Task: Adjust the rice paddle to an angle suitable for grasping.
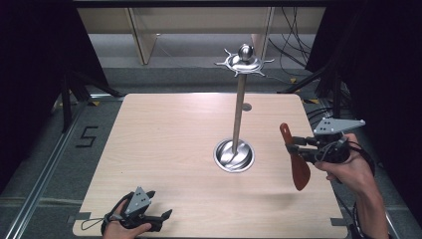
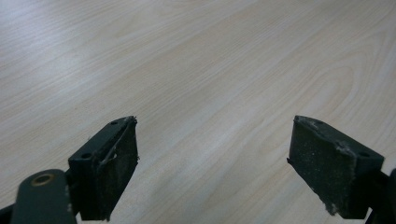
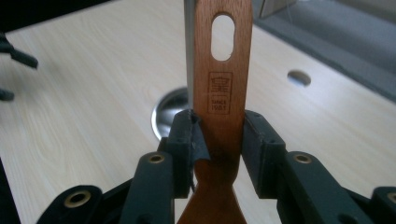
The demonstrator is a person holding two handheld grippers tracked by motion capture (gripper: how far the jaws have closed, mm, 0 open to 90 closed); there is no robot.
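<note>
In the high view, the right hand-held gripper (image 1: pixel 293 145) is raised above the right side of the pale wooden worktop (image 1: pixel 164 144), its jaws clamped on the handle of a reddish-brown wooden spatula (image 1: pixel 296 162). The spatula hangs with its broad blade down and its narrow handle end up, clear of the worktop surface. Just left of it stands a metal utensil stand (image 1: pixel 239 104): a round steel base, a thin upright pole, and a ring of hooks under a ball at the top. The left hand-held gripper (image 1: pixel 158 215) rests low at the near left edge of the worktop, well apart from the stand.

In the left gripper view, the two black pads of the left hand-held gripper (image 2: pixel 212 168) stand wide apart with only bare worktop (image 2: pixel 196 70) between them.

In the right gripper view, the right hand-held gripper (image 3: pixel 218 140) presses both pads against the edges of the wooden spatula (image 3: pixel 223 88) handle, just below a stamped square mark. An oval hanging hole pierces the handle nearer its end. Behind it show the stand's pole, just left of the handle, and part of the round steel base (image 3: pixel 168 112) on the worktop (image 3: pixel 93 84).
</note>
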